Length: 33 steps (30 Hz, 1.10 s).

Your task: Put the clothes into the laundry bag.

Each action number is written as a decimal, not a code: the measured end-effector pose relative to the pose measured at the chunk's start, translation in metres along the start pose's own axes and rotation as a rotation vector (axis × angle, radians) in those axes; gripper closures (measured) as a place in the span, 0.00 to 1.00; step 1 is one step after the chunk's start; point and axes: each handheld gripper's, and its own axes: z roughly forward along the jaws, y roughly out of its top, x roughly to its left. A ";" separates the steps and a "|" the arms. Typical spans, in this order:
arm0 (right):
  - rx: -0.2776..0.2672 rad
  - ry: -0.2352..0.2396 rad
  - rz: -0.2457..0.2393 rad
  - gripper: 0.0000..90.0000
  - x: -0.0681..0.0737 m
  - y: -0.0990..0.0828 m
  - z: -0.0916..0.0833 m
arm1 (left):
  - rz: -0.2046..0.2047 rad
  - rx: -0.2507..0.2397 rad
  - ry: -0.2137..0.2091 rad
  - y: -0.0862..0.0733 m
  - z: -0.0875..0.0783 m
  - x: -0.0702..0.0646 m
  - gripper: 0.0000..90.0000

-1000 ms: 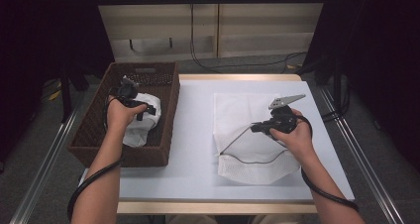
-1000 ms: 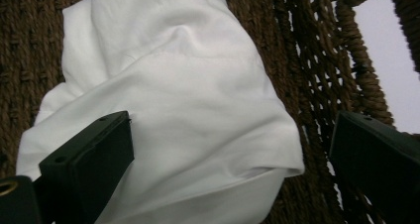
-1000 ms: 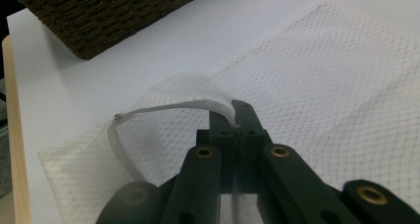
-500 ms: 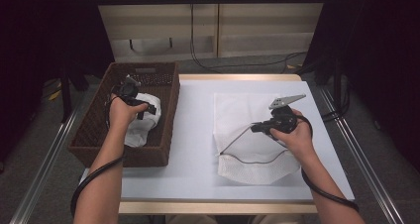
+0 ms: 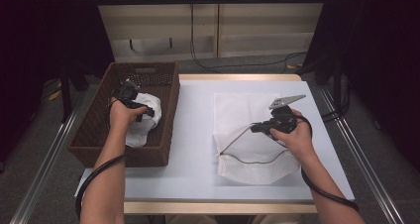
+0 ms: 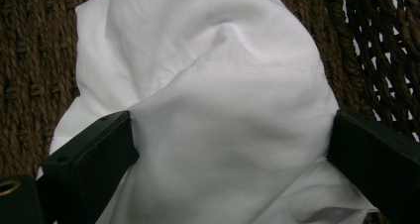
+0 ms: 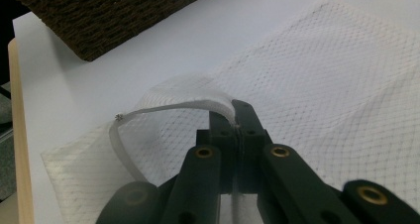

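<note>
While the right gripper (image 7: 233, 116) stands clamped on the white edge band (image 7: 163, 107) of the mesh laundry bag (image 5: 252, 135), it lifts that band off the table (image 5: 193, 135) so the mouth of the bag arches open toward the left. This is likely the reason for the hold: a raised rim gives an opening into which a garment can be fed. The bag itself lies flat on the right half of the table, its far part spread smooth and its near edge hanging slightly over itself.

The left gripper (image 5: 130, 96) is down inside the wicker basket (image 5: 99, 130) at the left side of the table, over the crumpled white cloth (image 6: 223, 110). In the left gripper view the jaws stand wide, one at each flank of a raised fold of the cloth, touching its sides but not yet squeezing it — open, placed to bite. Straddling a ridge rather than a flat area should give the pads enough material to catch.

Compared with the earlier high view, the left hand has sunk a little deeper into the basket onto the cloth; the right hand and the lifted band are unchanged, and the bag has not shifted.

The step in hand appears to be the pick-up of the cloth — closing the left jaws comes next.
</note>
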 end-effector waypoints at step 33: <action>-0.009 0.001 0.002 0.99 0.000 0.000 -0.002 | 0.036 0.060 0.059 -0.001 0.023 -0.005 0.00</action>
